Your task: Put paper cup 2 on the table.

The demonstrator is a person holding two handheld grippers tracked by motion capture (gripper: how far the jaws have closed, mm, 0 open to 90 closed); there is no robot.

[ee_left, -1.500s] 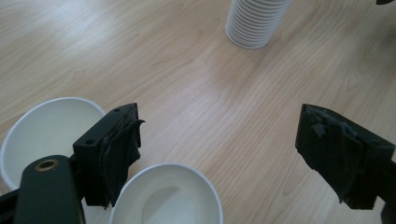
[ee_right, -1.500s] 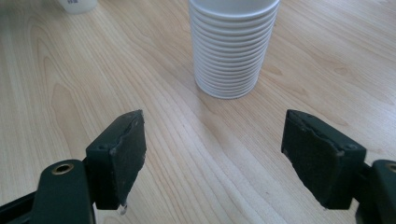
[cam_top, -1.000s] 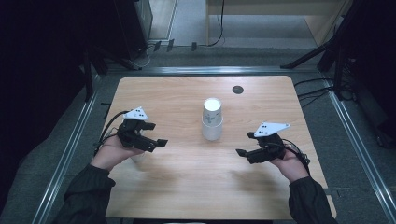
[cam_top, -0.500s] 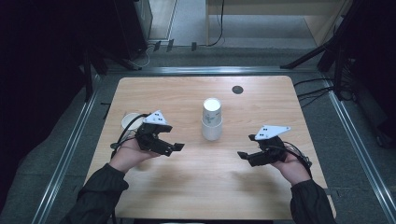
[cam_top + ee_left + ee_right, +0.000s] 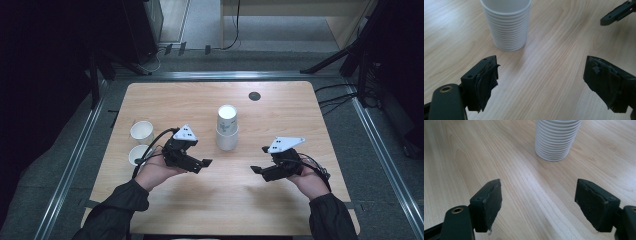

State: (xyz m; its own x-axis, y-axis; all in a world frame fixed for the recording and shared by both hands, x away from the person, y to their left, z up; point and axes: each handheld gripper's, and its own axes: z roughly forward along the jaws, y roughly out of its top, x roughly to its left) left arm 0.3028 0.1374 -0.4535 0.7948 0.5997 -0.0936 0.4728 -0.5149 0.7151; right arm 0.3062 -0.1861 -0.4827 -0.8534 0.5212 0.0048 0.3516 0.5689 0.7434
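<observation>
A stack of white ribbed paper cups [image 5: 227, 127] stands upright at the middle of the wooden table [image 5: 175, 100]. My left gripper [image 5: 202, 165] hovers low to the stack's front left; its jaws have just been opening and nothing is between them. In the left gripper view the stack [image 5: 507, 27] rises ahead of the open left gripper [image 5: 541, 82]. My right gripper [image 5: 257, 160] hangs to the front right of the stack, also open and empty. In the right gripper view the stack [image 5: 556, 140] stands beyond the right gripper [image 5: 539, 202], over bare wood.
Two single white cups [image 5: 142, 132] [image 5: 138, 154] stand upright near the table's left edge, behind my left hand. A dark round spot [image 5: 254, 96] marks the far side of the table. The other gripper's jaw tip [image 5: 619, 12] shows at the left gripper view's top right.
My left hand has moved right towards the stack, uncovering the two single cups at the left. The right hand has stayed in place.
</observation>
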